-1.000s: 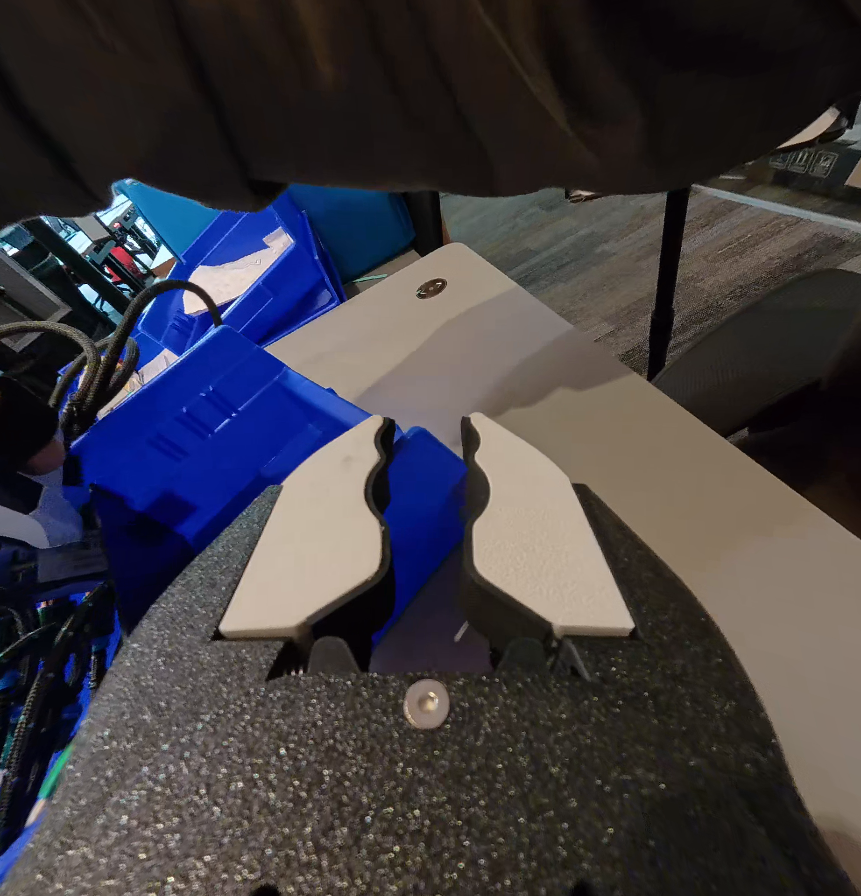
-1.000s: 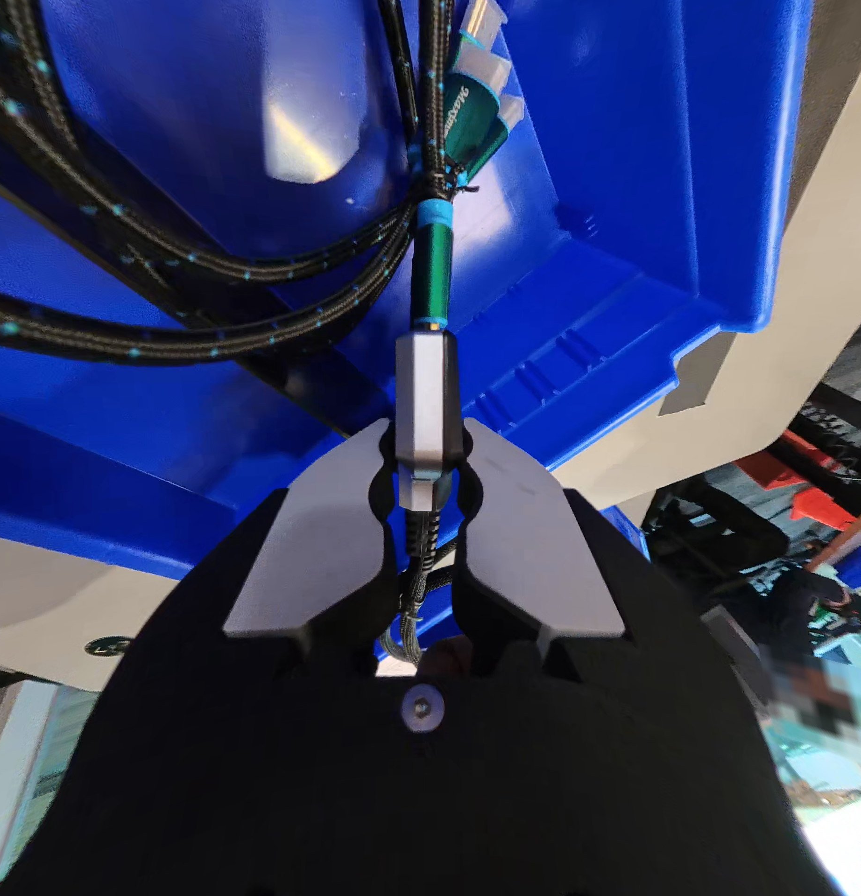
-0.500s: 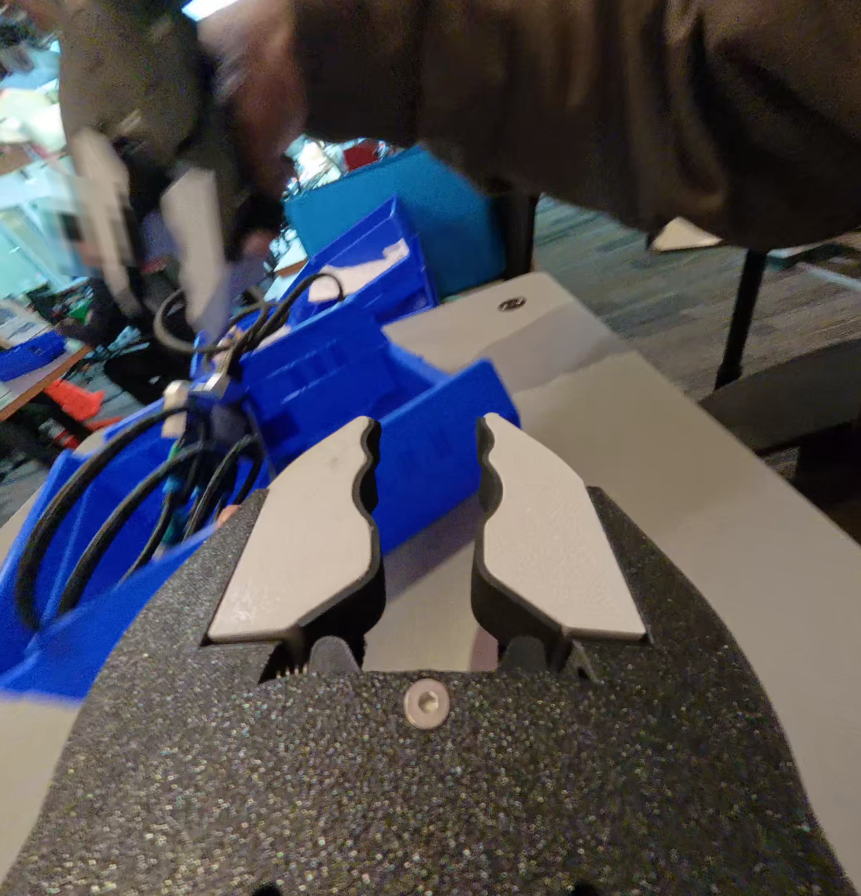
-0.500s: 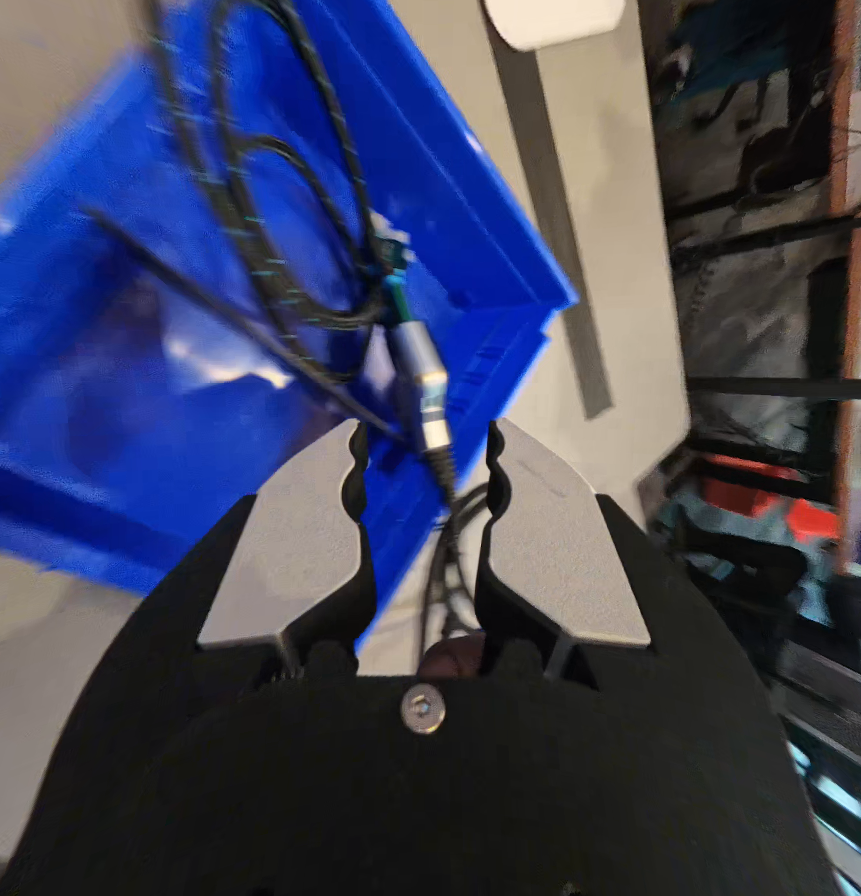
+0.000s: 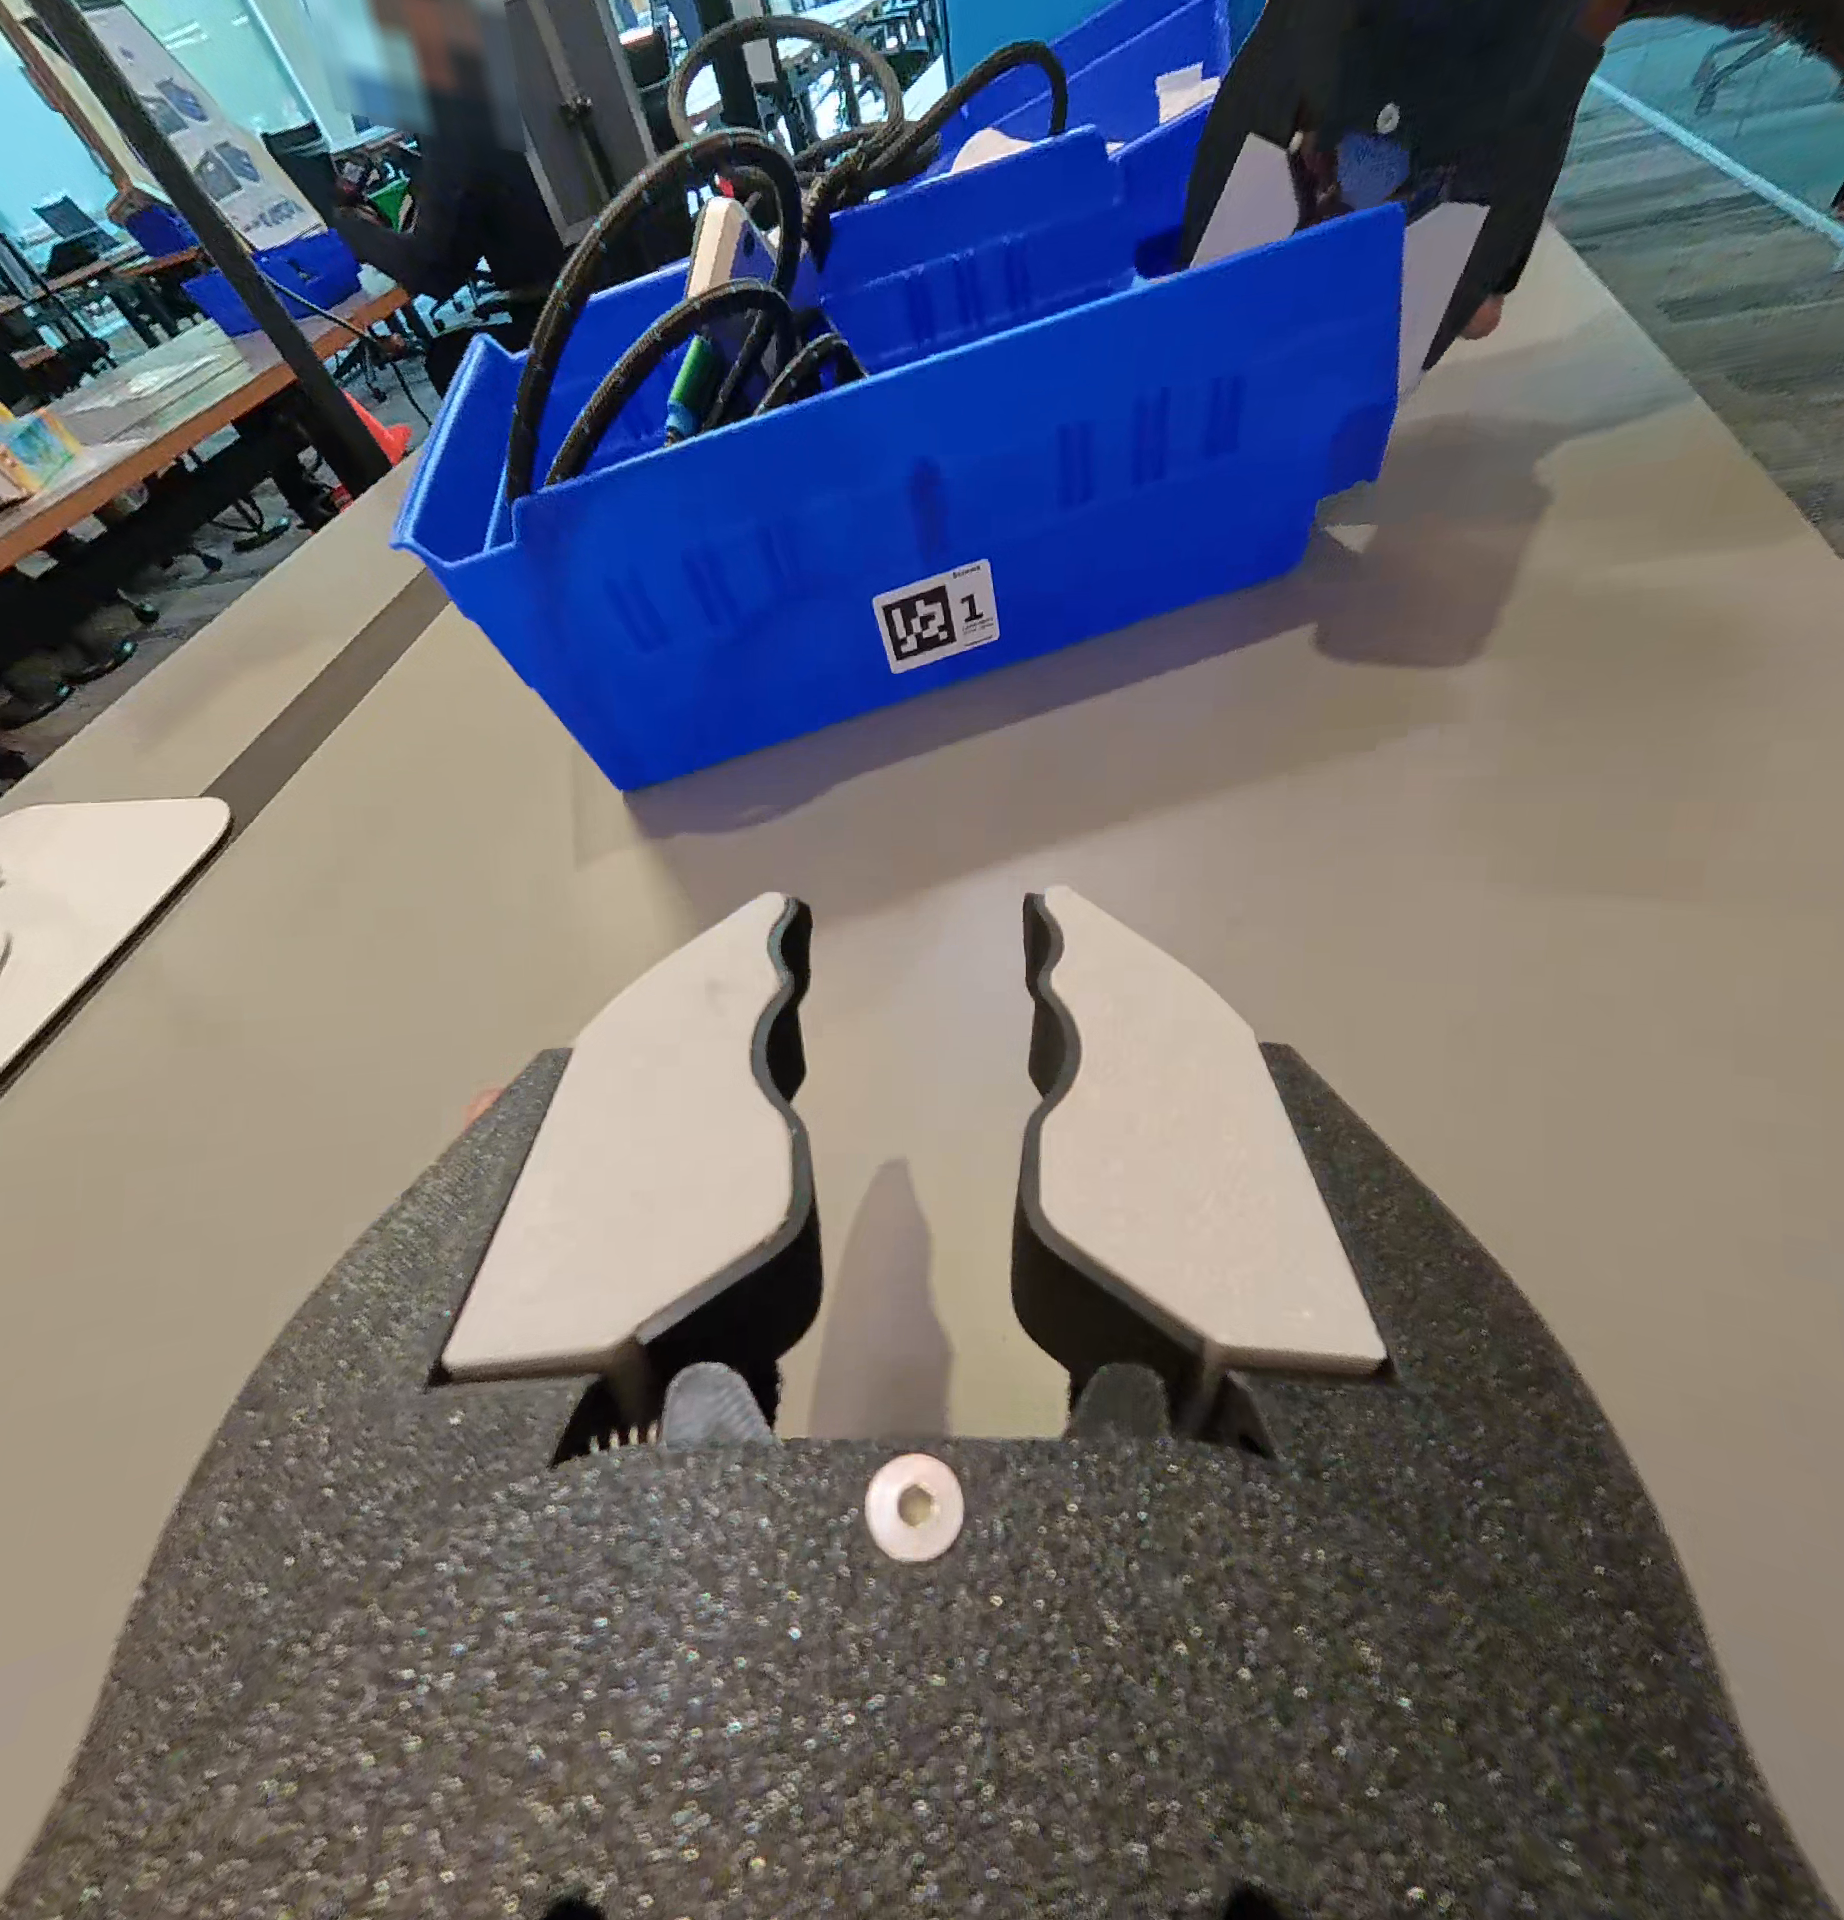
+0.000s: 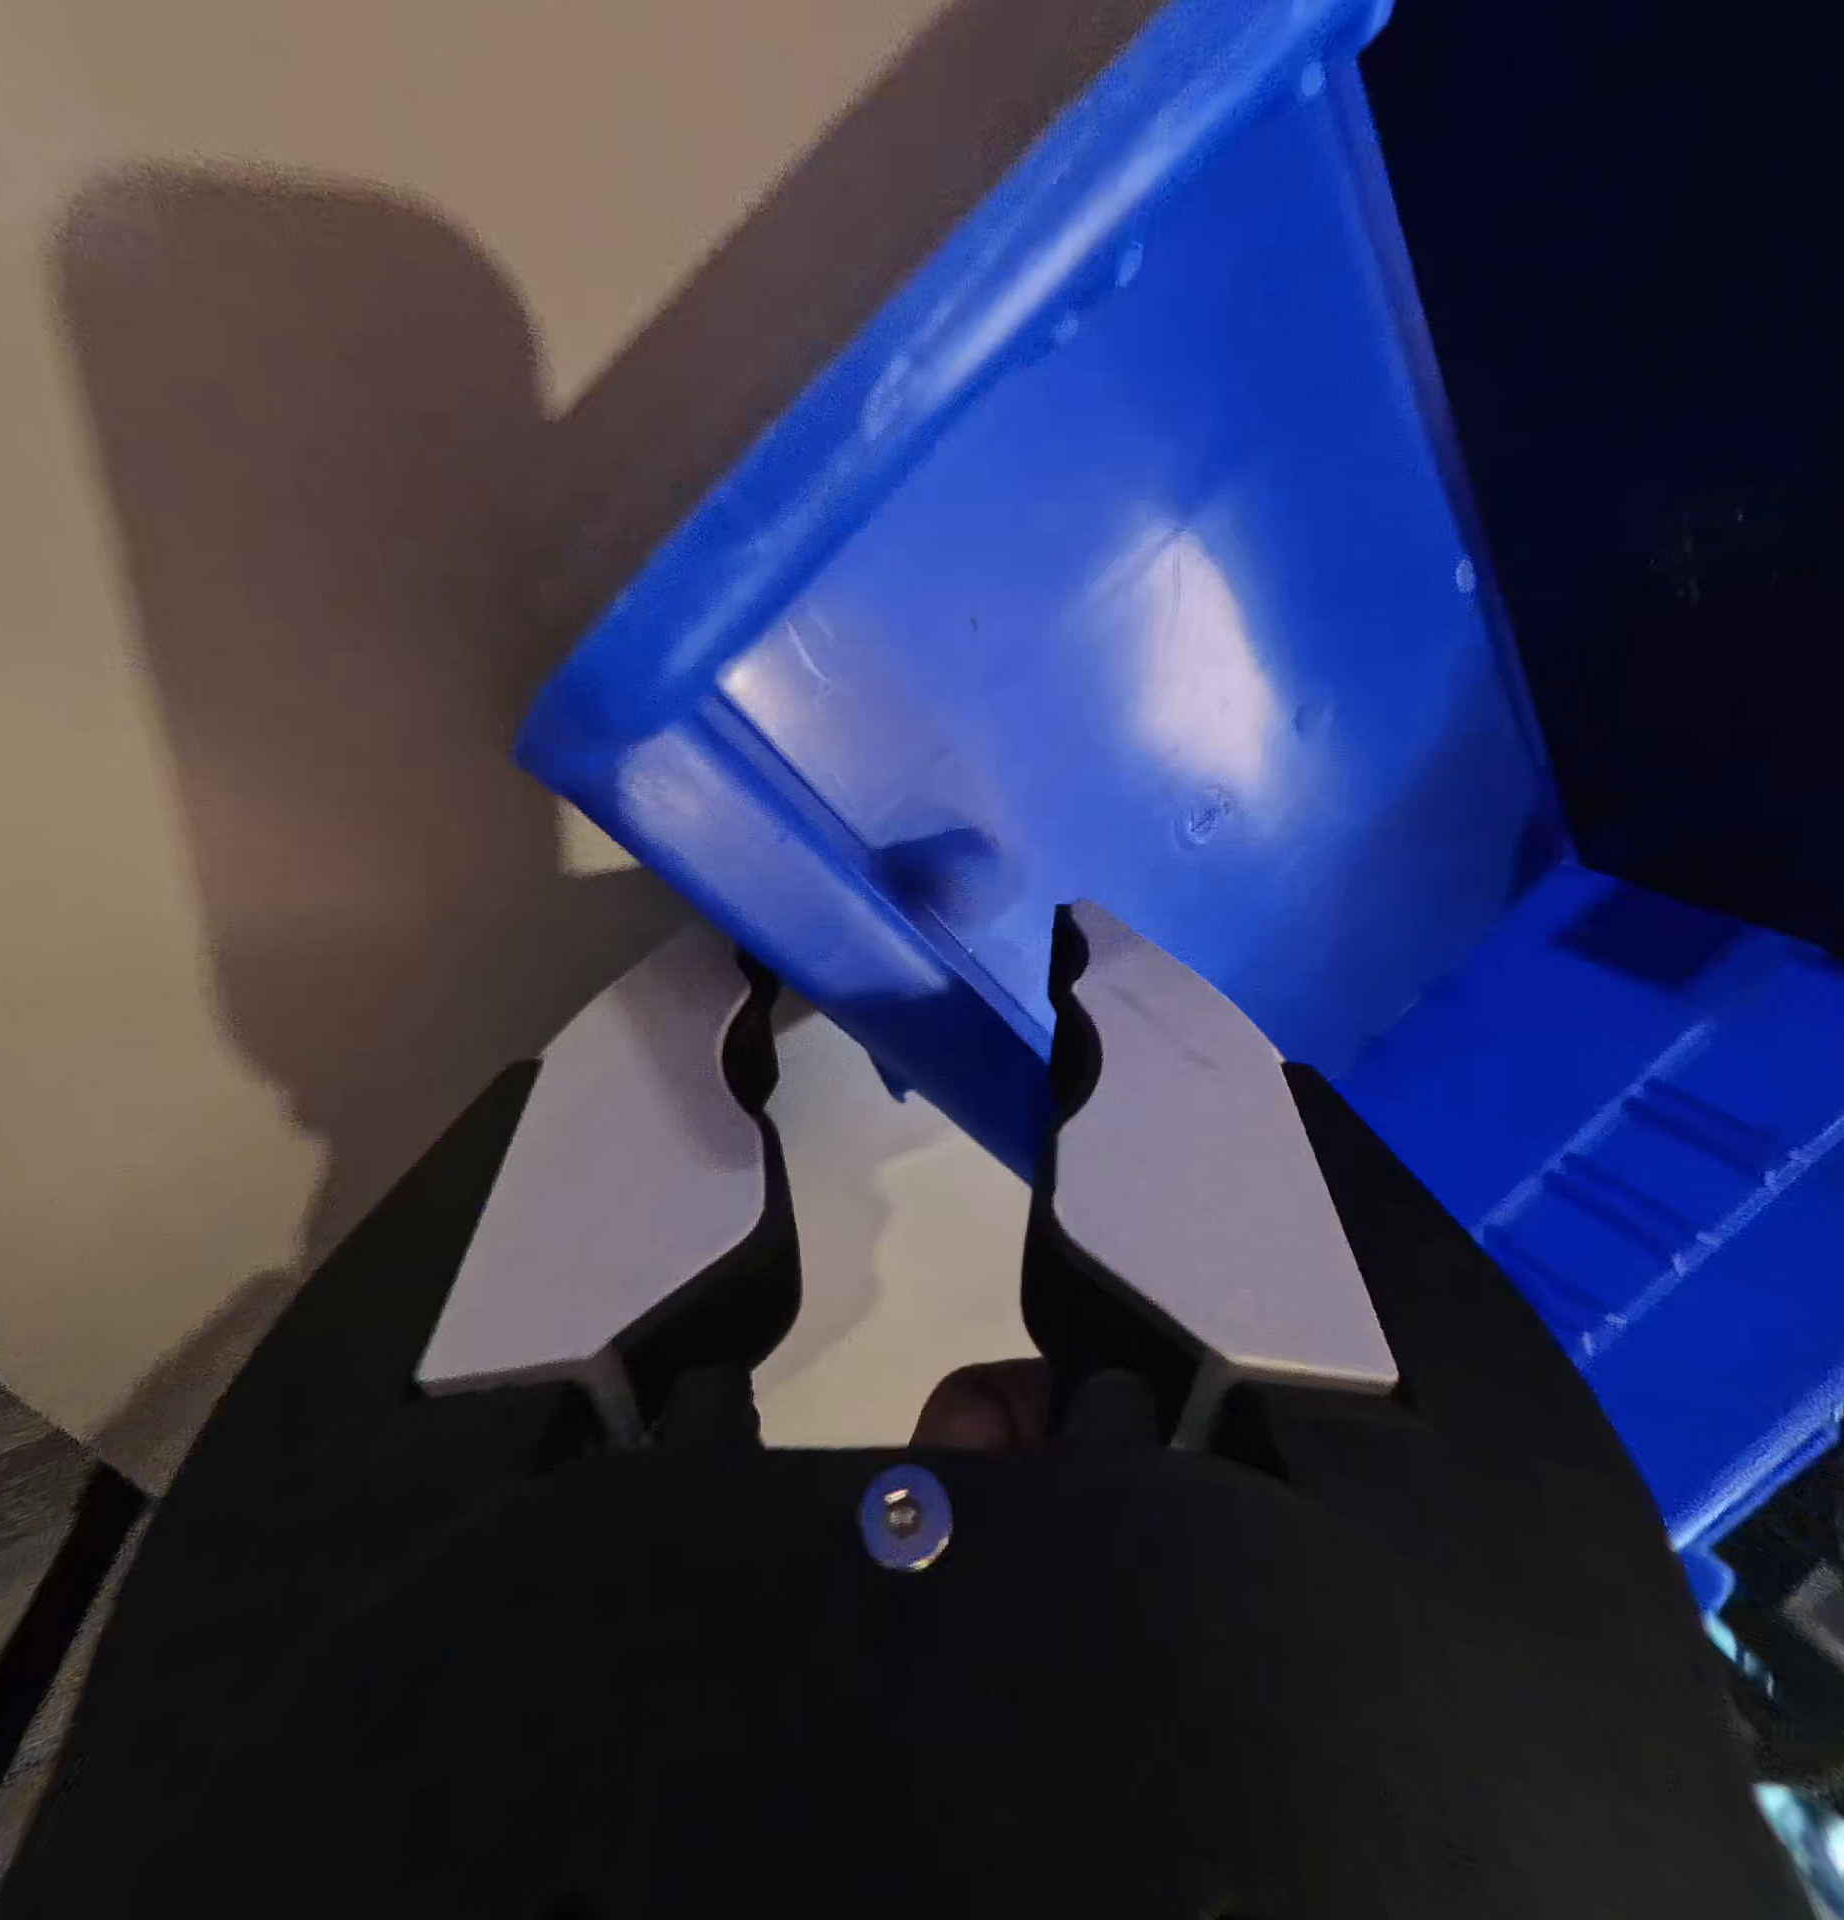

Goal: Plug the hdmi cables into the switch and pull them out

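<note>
Over the bare grey tabletop [image 5: 1520, 935], left gripper [image 5: 910, 914]: jaws spread, gripping nothing, blue bin [image 5: 1001, 499] of black cables [image 5: 627, 343] farther off. Above the bin's near corner [image 6: 1105, 644], right gripper [image 6: 902, 925]: jaws spread, bare, bin rim passing behind them.

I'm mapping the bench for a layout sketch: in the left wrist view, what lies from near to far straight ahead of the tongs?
Left tongs, open and empty → bare grey table → blue bin with a white sticker → black braided cables inside it.
</note>
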Motion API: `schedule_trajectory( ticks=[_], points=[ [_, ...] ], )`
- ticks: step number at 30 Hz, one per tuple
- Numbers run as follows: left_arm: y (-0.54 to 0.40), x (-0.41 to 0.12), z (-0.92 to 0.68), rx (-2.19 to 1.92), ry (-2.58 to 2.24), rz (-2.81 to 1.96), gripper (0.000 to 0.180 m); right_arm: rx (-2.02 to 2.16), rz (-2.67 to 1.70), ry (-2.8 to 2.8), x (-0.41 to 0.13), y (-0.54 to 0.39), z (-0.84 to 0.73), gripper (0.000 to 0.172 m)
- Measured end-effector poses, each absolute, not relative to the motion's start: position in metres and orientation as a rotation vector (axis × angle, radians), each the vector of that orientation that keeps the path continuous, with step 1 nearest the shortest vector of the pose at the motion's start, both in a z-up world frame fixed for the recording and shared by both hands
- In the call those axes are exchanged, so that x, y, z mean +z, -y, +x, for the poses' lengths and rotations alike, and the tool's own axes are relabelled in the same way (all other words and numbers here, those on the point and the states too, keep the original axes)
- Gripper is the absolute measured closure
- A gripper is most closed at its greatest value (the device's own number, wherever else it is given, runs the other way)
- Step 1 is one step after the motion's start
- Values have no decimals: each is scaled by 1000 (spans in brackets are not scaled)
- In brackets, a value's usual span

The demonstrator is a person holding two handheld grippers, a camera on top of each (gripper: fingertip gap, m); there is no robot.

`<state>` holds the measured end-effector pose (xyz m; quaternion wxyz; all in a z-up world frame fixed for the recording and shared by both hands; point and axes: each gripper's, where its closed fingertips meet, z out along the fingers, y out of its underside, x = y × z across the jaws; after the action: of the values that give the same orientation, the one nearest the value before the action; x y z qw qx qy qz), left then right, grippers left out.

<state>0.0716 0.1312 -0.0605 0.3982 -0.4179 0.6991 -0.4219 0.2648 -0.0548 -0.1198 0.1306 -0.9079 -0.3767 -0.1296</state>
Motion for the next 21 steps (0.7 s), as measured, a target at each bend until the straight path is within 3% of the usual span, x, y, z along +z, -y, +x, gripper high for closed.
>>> schedule_trajectory(
  ticks=[12,21],
  points=[
    [-134,-67,68,-1019,-1796,-1088,140,-531,-2744,824,-118,63,273,134],
    [-161,-63,42,-890,-1646,-1272,138,-275,-2416,236,-85,49,249,113]
  ],
)
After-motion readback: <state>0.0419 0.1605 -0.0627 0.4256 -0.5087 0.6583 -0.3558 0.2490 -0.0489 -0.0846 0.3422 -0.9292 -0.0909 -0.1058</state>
